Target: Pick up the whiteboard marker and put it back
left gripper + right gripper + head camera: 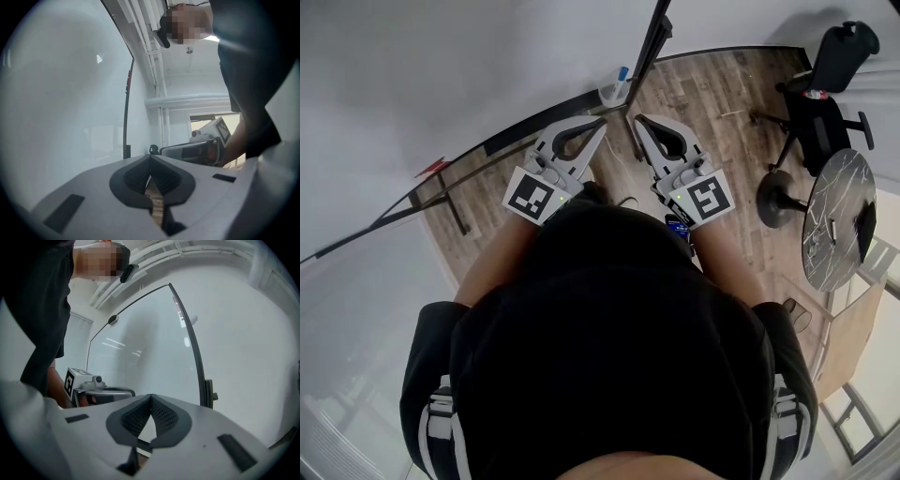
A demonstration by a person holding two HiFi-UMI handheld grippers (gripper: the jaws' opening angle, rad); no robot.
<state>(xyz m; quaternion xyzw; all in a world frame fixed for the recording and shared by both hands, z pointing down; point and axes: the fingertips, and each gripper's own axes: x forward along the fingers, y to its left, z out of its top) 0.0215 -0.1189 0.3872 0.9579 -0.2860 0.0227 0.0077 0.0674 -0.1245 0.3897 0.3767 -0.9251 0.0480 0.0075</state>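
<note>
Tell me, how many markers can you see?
1. A blue-capped marker stands in a small clear holder at the whiteboard's bottom edge, just beyond the left gripper and right gripper. More could be hidden behind the person.

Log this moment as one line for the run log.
left tool: shut, empty | right tool: shut, empty | blue-capped whiteboard marker: ahead of both tools, not held
</note>
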